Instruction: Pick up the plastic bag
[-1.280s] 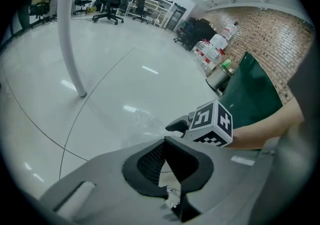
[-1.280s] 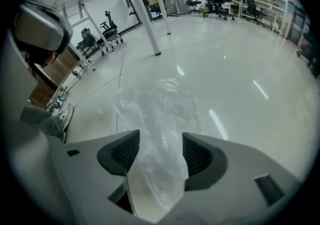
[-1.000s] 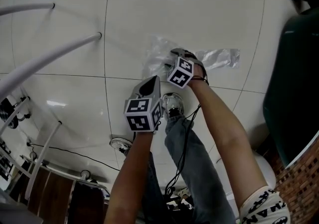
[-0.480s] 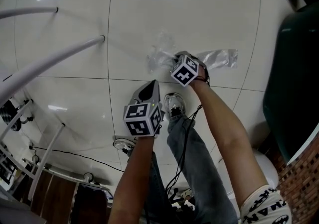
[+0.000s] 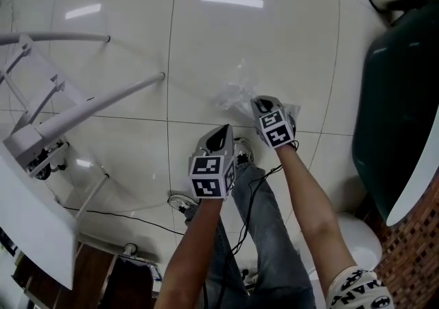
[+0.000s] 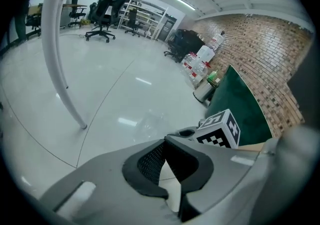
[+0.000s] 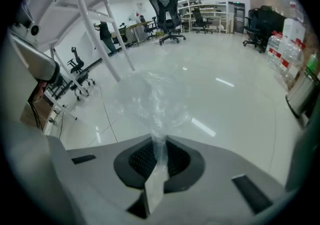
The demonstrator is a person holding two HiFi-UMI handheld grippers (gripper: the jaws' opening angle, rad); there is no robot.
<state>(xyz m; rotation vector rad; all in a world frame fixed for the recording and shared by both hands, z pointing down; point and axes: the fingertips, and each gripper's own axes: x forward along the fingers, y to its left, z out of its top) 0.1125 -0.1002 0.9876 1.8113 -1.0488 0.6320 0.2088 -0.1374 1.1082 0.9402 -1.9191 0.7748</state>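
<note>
Hanging from the right claw (image 5: 263, 103), the plastic bag (image 5: 239, 91) is a crumpled bunch above the white tiled floor (image 5: 226, 33). A second ago it lay spread flat on those tiles with this claw pressed down over it. Both claws now sit higher and closer to the head camera than before. The left claw (image 5: 221, 130) is beside the right one and apart from the bag, as it was earlier.

The right gripper view shows what the head view cannot. The clear film (image 7: 152, 101) runs down between the two dark pads (image 7: 136, 159), which are closed tight on a thin twisted strand of it. The rest of the film billows out in front.

The left gripper view shows its own claw (image 6: 165, 141) with the tips together and nothing between them. It also shows the right claw's marker cube (image 6: 220, 129), a brick wall (image 6: 260, 49) and a white tubular leg (image 6: 55, 44).

Only the head view shows the person's jeans (image 5: 264, 232) and the dark green board (image 5: 398, 95) at the right.
</note>
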